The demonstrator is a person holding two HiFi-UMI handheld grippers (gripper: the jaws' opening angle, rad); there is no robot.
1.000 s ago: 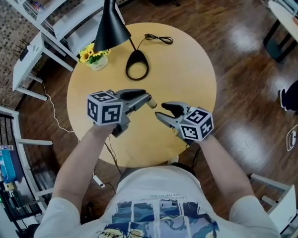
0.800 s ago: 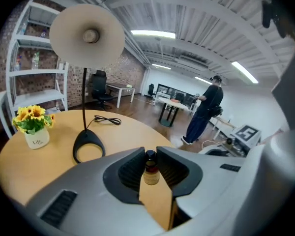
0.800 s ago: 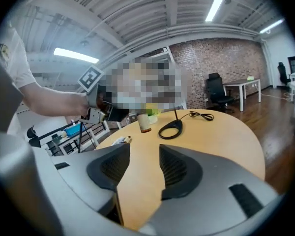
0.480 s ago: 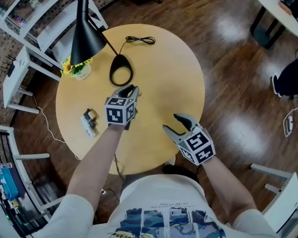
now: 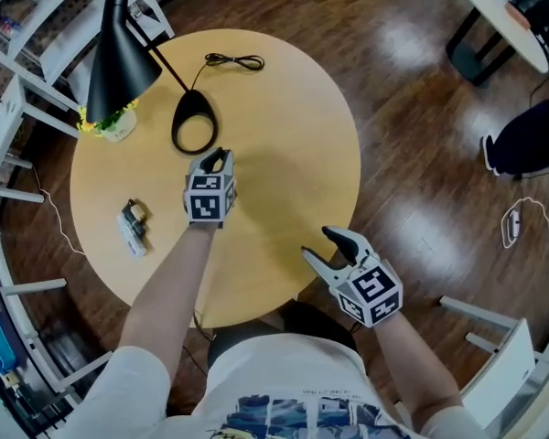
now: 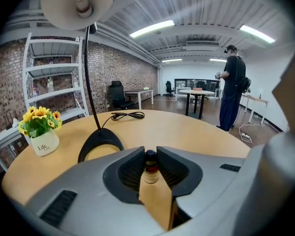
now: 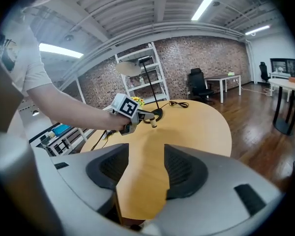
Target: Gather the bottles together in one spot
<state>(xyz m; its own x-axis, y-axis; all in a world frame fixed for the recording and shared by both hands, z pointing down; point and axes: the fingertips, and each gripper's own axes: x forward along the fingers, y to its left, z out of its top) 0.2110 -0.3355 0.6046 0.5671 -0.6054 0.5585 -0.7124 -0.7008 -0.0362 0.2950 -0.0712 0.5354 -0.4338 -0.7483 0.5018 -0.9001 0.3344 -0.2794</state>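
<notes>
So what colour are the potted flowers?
The flowers are yellow; the left gripper view shows them best.

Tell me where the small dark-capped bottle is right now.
In the left gripper view, the small dark-capped bottle is clamped in the left gripper's jaws, above the round wooden table, just short of the black ring-shaped lamp base.

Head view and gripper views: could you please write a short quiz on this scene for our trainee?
1. True or false: the right gripper is clamped on a bottle.
2. What does the left gripper hold? A: a small dark-capped bottle; B: a black cable; C: a lamp shade.
3. Fill in: the white pot beside the black desk lamp's ring base holds yellow ____.
Key: 1 false: its jaws have just been opening, with nothing between them; 2 A; 3 flowers.
</notes>
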